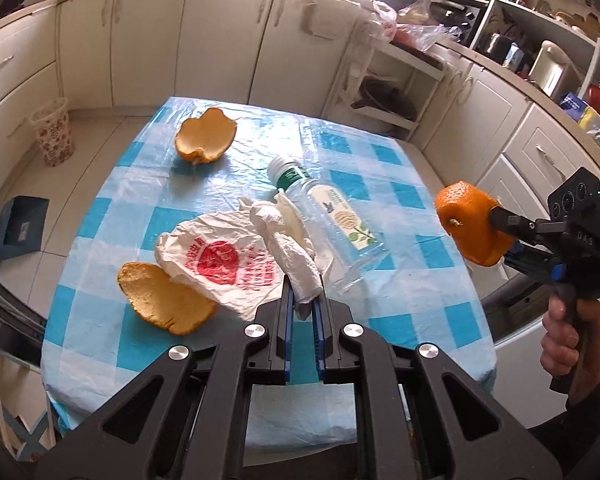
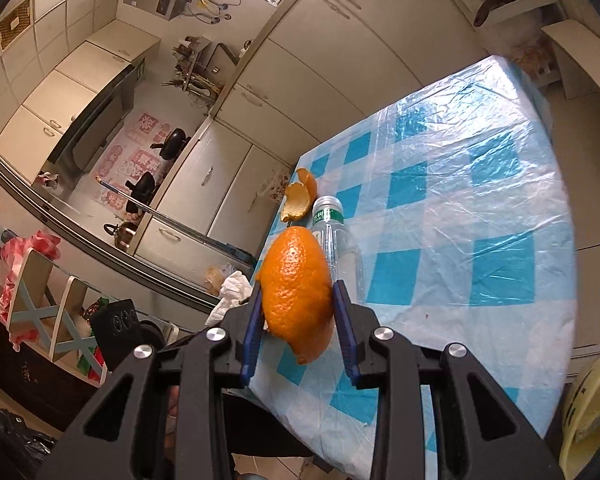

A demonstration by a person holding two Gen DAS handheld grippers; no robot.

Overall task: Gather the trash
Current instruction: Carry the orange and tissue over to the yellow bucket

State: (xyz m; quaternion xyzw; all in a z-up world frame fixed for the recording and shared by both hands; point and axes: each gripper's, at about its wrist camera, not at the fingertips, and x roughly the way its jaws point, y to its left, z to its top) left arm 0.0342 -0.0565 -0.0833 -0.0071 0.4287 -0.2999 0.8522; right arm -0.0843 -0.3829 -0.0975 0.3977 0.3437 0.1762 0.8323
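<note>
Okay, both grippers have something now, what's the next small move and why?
Probably lift the left gripper to pull the crumpled tissue off the table: it is clamped but its far end lies beside the bottle. The right gripper holds its orange peel in the air.

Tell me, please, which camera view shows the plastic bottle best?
The left wrist view: the plastic bottle lies fully visible on the table, white cap, green neck band and label showing. In the right wrist view, the held orange peel covers part of it.
</note>
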